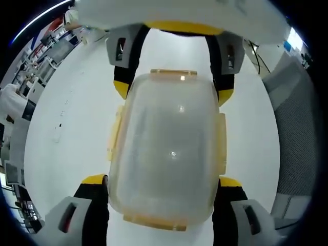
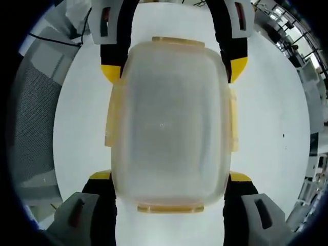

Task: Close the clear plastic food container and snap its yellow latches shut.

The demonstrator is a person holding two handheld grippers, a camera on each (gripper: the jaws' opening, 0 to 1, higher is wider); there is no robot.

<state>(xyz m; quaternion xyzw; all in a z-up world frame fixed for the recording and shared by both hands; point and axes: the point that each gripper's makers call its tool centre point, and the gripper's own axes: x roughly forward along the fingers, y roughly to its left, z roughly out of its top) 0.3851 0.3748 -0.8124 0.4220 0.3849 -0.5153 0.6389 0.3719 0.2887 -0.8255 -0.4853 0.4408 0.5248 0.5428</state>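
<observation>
1. Container [image 1: 166, 154] is seen lying flat on the white surface [image 1: 66, 123], lid down over the tub, squarely between the two tools that face each other along its long axis

2. Left tool [image 1: 161, 205] is held wide open, its jaws straddling the near short end; the right tool [image 1: 174, 84] is seen across the far short end, jaws likewise spread to either side of the lid corners

3. From the right gripper view the picture is mirrored: right tool [image 2: 169, 197] open about its own near end of the container [image 2: 169, 123], left tool [image 2: 174, 69] bracketing the far end

4. Nothing is gripped by either tool; whether the yellow jaw tips touch the plastic cannot be told

5. Yellow latches are picked out on all four edges: near end latch [image 1: 154, 221], far end latch [image 1: 173, 73], and side latches [image 2: 233, 123] that appear splayed outward, judged not yet snapped

6. Each end latch lies directly ahead of one tool, so neither is nearer; the side latches lie off-axis and are judged to call for a turn of approach
</observation>
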